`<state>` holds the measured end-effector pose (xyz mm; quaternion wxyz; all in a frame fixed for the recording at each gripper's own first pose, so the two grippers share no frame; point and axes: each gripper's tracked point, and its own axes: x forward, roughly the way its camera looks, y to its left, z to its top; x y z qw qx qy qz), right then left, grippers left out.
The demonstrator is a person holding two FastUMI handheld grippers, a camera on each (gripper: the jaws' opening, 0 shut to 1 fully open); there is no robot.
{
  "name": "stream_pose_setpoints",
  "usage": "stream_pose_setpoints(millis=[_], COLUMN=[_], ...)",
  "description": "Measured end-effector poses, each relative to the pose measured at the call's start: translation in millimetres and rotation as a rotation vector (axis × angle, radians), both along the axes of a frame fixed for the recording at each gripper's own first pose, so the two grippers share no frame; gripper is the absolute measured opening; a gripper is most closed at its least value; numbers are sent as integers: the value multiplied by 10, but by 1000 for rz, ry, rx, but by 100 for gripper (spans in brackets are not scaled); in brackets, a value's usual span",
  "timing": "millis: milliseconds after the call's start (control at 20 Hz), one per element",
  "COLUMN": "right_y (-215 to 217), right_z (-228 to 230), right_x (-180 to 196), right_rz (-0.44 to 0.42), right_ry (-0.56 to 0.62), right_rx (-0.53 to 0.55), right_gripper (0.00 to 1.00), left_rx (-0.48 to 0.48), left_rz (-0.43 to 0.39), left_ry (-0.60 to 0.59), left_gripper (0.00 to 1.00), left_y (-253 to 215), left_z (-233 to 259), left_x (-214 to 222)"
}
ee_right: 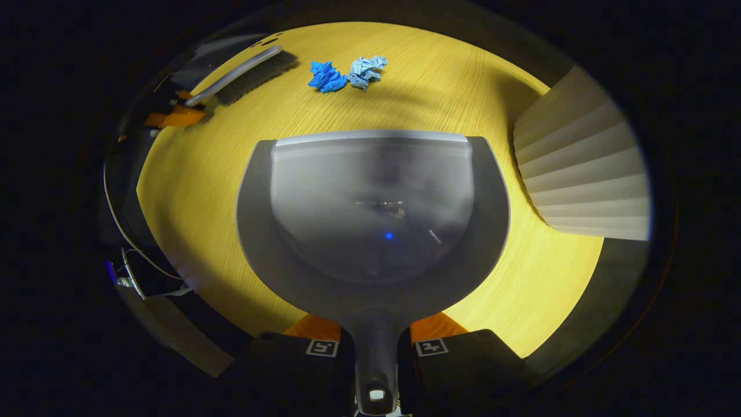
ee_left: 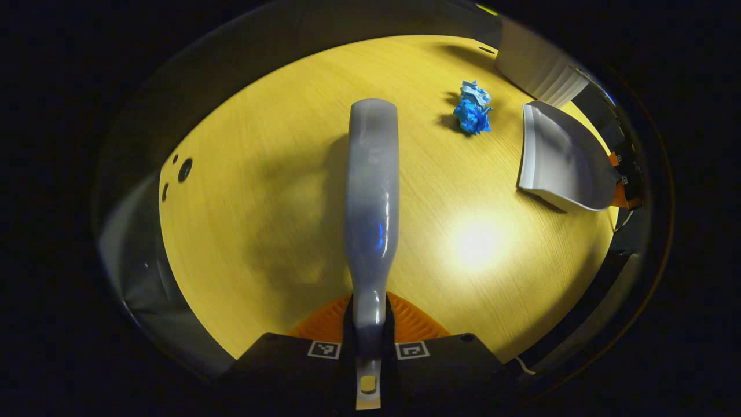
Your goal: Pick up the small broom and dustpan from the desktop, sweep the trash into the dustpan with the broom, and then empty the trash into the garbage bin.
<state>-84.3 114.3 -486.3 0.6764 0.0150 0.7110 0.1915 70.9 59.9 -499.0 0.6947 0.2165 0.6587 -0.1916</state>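
My left gripper (ee_left: pixel 369 341) is shut on the handle of the small grey broom (ee_left: pixel 372 202), which points forward over the wooden desktop (ee_left: pixel 260 231). Two crumpled paper balls, dark blue (ee_left: pixel 472 119) and light blue (ee_left: pixel 474 91), lie touching each other ahead to the right. My right gripper (ee_right: pixel 375 344) is shut on the handle of the grey dustpan (ee_right: pixel 373 208), held low with its mouth toward the papers (ee_right: pixel 326 77). From the right gripper view the broom (ee_right: pixel 249 72) lies at the upper left, bristles down. The dustpan (ee_left: pixel 564 159) also appears at the right of the left gripper view.
A white ribbed garbage bin (ee_right: pixel 584 168) stands right of the dustpan, and at the far right (ee_left: pixel 538 63) in the left gripper view. Cable holes (ee_left: pixel 184 169) pierce the desktop near its left edge. Loose cables (ee_right: pixel 133 272) hang off the desk's left side.
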Motion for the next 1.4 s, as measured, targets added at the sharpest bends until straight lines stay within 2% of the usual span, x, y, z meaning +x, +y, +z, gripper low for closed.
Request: stream_pose_setpoints(millis=[350,650,700,750,850,950,1150,1400], right_y=[-39,-36,-38,-35,-34,-46,-43,-48], right_z=[66,81,79,85,87,61,52,44], right_x=[43,54,51,56,49,46,45,50], right_rz=[44,40,39,39,41,45,48,52], right_ry=[42,41,41,39,34,28,18,12], right_rx=[-35,-38,-39,-37,-37,-40,-42,-46], right_gripper=[33,33,33,33,33,33,33,33], left_rx=[-26,-29,-35,-61,-159,-212,-205,-284], left_rz=[-151,-239,-246,-253,-258,-247,-246,-257], left_ry=[11,2,12,39,135,191,186,273], left_gripper=[20,20,23,20,20,20,20,20], left_y=[-589,-919,-962,-1023,-1201,-1297,-1323,-1568], left_z=[-159,-210,-207,-192,-138,-109,-118,-84], left_x=[507,673,641,563,312,178,145,-72])
